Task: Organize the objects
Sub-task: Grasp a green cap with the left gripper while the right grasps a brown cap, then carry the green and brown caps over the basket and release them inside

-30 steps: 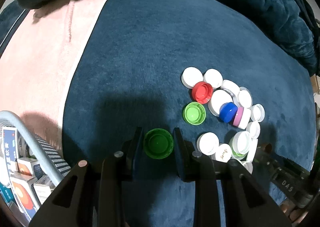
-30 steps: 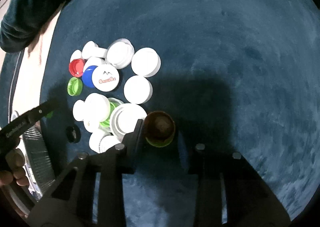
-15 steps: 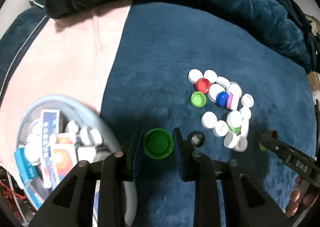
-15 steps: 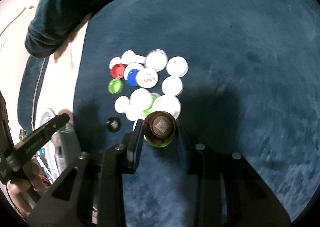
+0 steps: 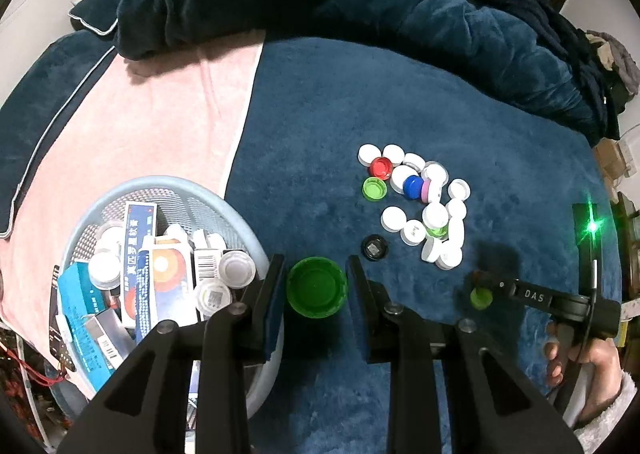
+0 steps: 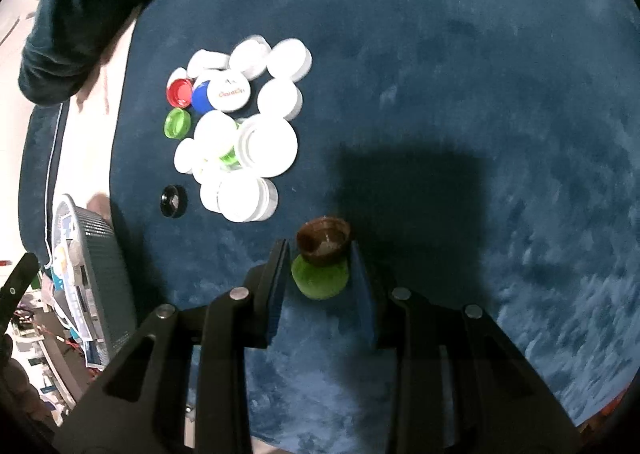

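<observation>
Bottle caps (image 5: pixel 416 193) mostly lie heaped mid-blanket, so most sorting remains for you: your left gripper (image 5: pixel 316 288) clamps a green cap (image 5: pixel 317 287) beside the half-filled basket (image 5: pixel 240 209), your right gripper (image 6: pixel 320 266) pinches stacked brown-and-green caps (image 6: pixel 322 260).

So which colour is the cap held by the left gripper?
Green cap, seen best in the left wrist view.

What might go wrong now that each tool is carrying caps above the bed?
The right tool pinches a light green cap with a brown cap sitting loose on top; it could tip off. The left tool holds a green cap beside the basket, not over it, so letting go now may miss.
</observation>
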